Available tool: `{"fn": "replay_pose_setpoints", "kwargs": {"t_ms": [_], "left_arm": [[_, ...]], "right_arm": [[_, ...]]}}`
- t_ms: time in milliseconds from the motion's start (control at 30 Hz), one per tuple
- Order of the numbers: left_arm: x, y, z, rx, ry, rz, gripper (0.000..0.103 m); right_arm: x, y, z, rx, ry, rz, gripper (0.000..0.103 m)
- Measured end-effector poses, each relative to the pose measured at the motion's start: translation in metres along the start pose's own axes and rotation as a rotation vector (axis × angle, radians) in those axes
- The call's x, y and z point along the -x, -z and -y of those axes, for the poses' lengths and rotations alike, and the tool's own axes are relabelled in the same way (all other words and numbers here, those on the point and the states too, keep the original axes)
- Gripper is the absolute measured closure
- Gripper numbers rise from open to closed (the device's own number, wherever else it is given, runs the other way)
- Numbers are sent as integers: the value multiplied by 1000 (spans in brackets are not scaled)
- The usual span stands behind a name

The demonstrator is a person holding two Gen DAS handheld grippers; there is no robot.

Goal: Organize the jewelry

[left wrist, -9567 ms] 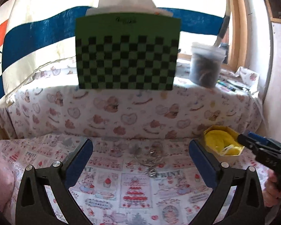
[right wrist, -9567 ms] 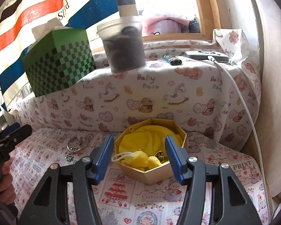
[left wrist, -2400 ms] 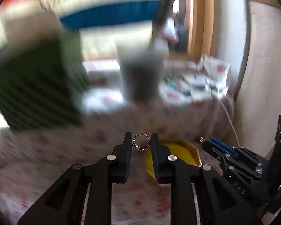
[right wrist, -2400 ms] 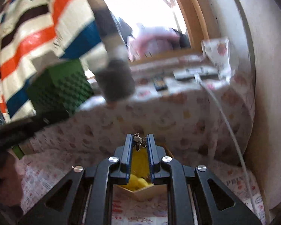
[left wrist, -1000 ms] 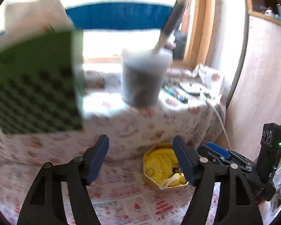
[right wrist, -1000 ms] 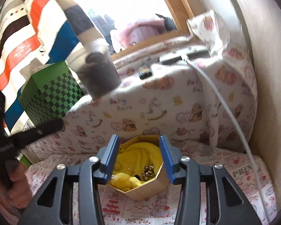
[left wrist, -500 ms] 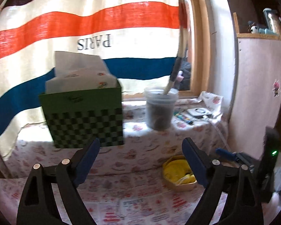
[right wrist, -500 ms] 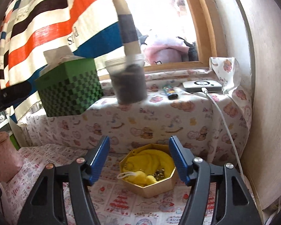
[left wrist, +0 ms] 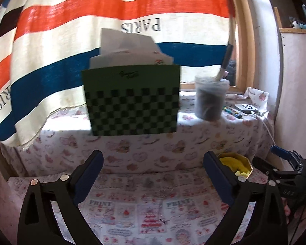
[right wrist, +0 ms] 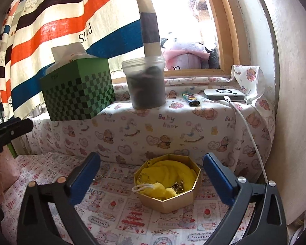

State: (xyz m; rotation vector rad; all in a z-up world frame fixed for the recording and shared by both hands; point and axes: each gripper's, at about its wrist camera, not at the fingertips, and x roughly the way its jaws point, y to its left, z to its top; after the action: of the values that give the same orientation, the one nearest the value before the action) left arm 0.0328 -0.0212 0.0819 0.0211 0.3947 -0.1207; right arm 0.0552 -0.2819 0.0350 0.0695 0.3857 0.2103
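Both grippers' jaws, just opening, gape empty before the gold box [right wrist: 174, 200], green tissue box [right wrist: 77, 98] behind.

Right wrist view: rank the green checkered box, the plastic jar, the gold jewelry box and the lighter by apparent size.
1. green checkered box
2. plastic jar and gold jewelry box: alike; the jewelry box sits nearer, so unranked
3. lighter

The octagonal box [right wrist: 166, 192] sits on the printed cloth [right wrist: 112, 210] just in front of the draped ledge [right wrist: 144, 134]. Inside the box lie a drawstring pouch [right wrist: 163, 181], a ring [right wrist: 143, 177] at its left and a cluster of small jewelry [right wrist: 177, 184] at its right. A bangle [right wrist: 99, 176] lies on the cloth left of the box. On the ledge behind the box stand a checkered tissue box [right wrist: 77, 94] at left, a plastic jar [right wrist: 145, 85] directly behind, then a lighter [right wrist: 190, 99] and a flat charger [right wrist: 224, 94] to the right.
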Motion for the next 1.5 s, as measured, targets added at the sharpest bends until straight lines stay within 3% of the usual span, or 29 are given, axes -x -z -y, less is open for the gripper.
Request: {"fn": "replay_pose_setpoints", "kwargs": {"t_ms": [133, 233, 367, 533, 667, 833, 967, 1033, 1167, 1300, 1500], "left_arm": [[-9, 12, -13, -4, -12, -19, 1], [-25, 26, -19, -42, -118, -52, 1], [-35, 38, -35, 1, -109, -100, 1], [-37, 46, -45, 5, -128, -93, 1], [-51, 57, -65, 70, -209, -145, 1], [-68, 69, -101, 238, -142, -250, 1], [-77, 75, -109, 263, -112, -295, 1], [-82, 79, -111, 272, -97, -320, 1], [-87, 85, -112, 266, -112, -348, 1], [-90, 87, -111, 250, -117, -360, 1], [-86, 86, -115, 255, -146, -340, 1]], "right_arm": [[-5, 4, -4, 9, 19, -23, 1], [-3, 5, -14, 42, 32, -26, 1], [-2, 6, -27, 71, 41, -25, 1], [-11, 10, -47, 124, 18, -78, 1], [-17, 13, -61, 184, 17, -105, 1], [-25, 20, -75, 215, -23, -147, 1], [-39, 22, -90, 248, -43, -189, 1], [-51, 20, -96, 257, -6, -234, 2], [-70, 15, -102, 228, -60, -310, 27], [-98, 11, -106, 168, -142, -423, 60], [-144, 7, -109, 14, -241, -599, 75]]}}
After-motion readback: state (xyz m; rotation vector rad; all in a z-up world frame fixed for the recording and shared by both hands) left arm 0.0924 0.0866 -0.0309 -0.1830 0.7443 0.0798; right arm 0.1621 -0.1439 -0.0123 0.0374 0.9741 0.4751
